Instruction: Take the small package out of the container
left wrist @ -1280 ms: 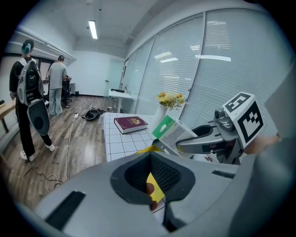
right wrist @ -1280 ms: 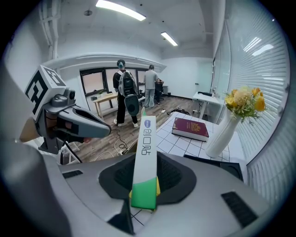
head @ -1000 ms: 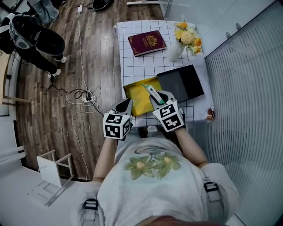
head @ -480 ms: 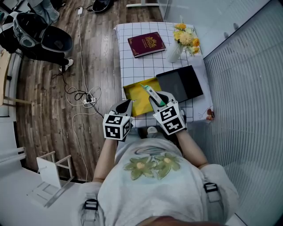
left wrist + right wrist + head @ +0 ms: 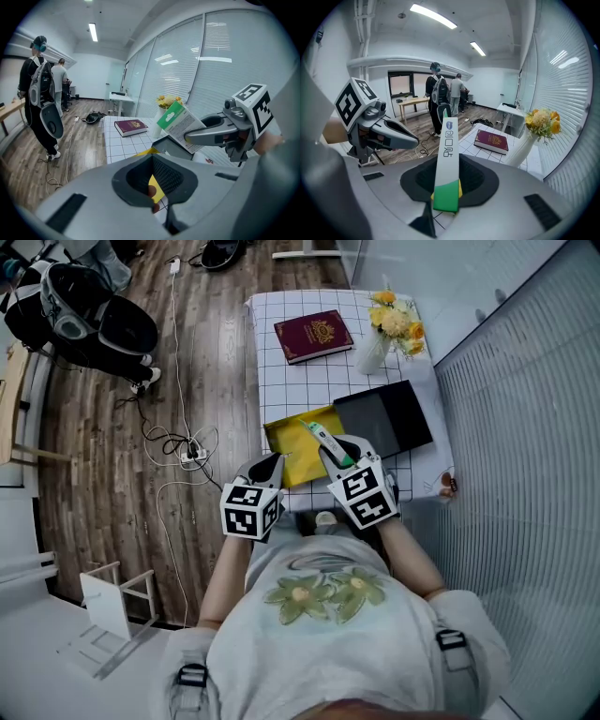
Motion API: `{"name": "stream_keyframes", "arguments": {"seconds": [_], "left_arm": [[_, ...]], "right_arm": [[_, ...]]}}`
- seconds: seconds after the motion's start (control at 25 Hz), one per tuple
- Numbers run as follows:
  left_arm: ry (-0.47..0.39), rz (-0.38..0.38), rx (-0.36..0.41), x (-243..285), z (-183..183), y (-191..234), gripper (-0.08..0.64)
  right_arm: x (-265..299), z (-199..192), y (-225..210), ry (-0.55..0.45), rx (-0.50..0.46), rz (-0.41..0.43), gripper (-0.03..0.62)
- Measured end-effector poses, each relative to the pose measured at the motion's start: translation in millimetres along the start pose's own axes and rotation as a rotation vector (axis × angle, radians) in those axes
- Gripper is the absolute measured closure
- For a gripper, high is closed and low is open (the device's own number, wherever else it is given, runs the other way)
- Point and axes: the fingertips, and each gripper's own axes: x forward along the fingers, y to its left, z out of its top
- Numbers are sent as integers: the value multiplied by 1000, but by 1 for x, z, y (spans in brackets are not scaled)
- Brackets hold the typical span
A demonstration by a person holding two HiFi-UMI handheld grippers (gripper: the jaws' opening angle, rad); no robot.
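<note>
We hold a pair of tongs in each hand, over the near end of a table (image 5: 281, 371) with a white checked cloth.

The right tongs (image 5: 330, 448) are clamped on the small package (image 5: 317, 434). It is a thin green and white box. In the right gripper view it stands up between the jaws, thin side toward us, with the green end at the bottom. In the left gripper view we see it held up in the air, tilted, above the table. It is out of the yellow container (image 5: 292, 463) and does not touch it. It hangs over the container's right side.

The yellow container lies open and flat at the near edge of the table. Just beside it, on the right, lies a black flat box (image 5: 384, 418).

The left tongs (image 5: 269, 463) sit at the near left corner of the yellow container. Their jaws are close to each other. We see yellow through the gap between them. We cannot tell if they pinch the container's edge.

At the far end of the table lies a red book (image 5: 313, 336). Near it stands a white vase (image 5: 373, 351) with yellow flowers (image 5: 398, 315).
</note>
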Motion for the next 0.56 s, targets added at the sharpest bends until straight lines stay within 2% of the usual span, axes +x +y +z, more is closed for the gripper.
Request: {"name": "stream_keyframes", "arguments": {"seconds": [0.56], "left_arm": [[0, -6, -4, 2, -2, -4, 555]], "right_arm": [[0, -10, -1, 24, -16, 16, 505]]}}
